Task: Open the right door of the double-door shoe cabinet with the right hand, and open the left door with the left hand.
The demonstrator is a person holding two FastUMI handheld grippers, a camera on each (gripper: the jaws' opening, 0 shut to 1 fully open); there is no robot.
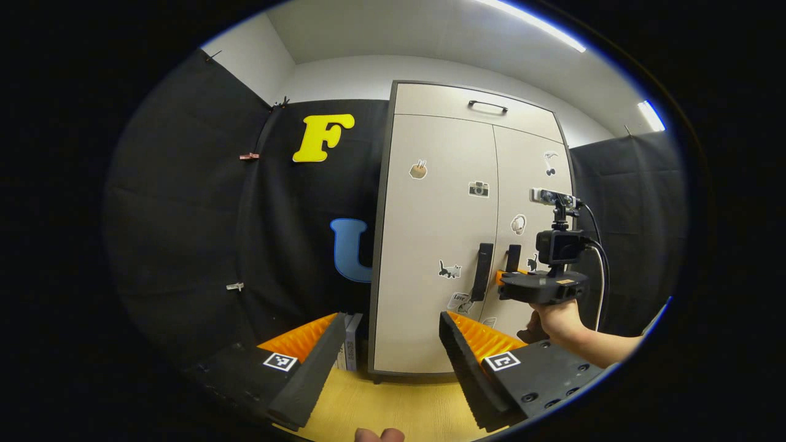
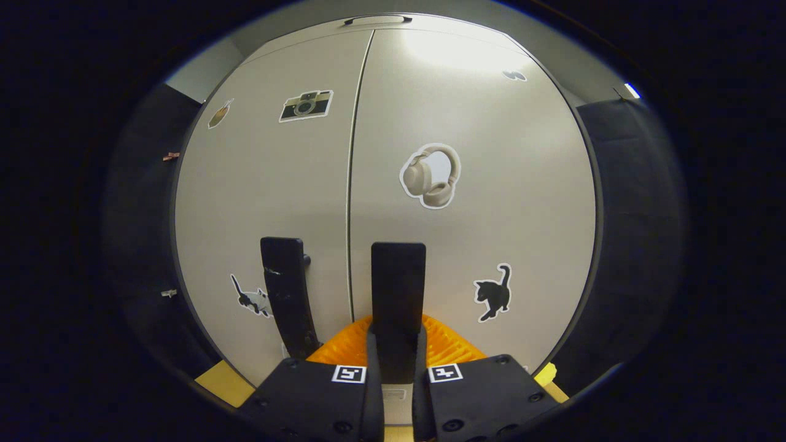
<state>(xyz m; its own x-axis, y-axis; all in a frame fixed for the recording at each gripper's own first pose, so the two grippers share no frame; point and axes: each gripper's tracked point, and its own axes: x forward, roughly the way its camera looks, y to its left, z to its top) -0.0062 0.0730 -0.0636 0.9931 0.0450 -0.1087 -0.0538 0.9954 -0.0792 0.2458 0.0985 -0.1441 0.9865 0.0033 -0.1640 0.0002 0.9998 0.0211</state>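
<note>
beige shoe cabinet [image 1: 442, 245] — doors closed | right tool [image 2: 396, 368] clamps right door handle [image 2: 398, 288]

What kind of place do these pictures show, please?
Probably a recording booth set up like a home corner: black cloth walls, a pale double-door shoe cabinet with stickers, and a wooden floor. The right tongs grip the right door handle.

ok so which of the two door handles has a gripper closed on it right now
The right door's handle. The right gripper has both fingers pressed on its lower end. The left door's handle stands free, and the left gripper is open, well back from the cabinet.
</note>
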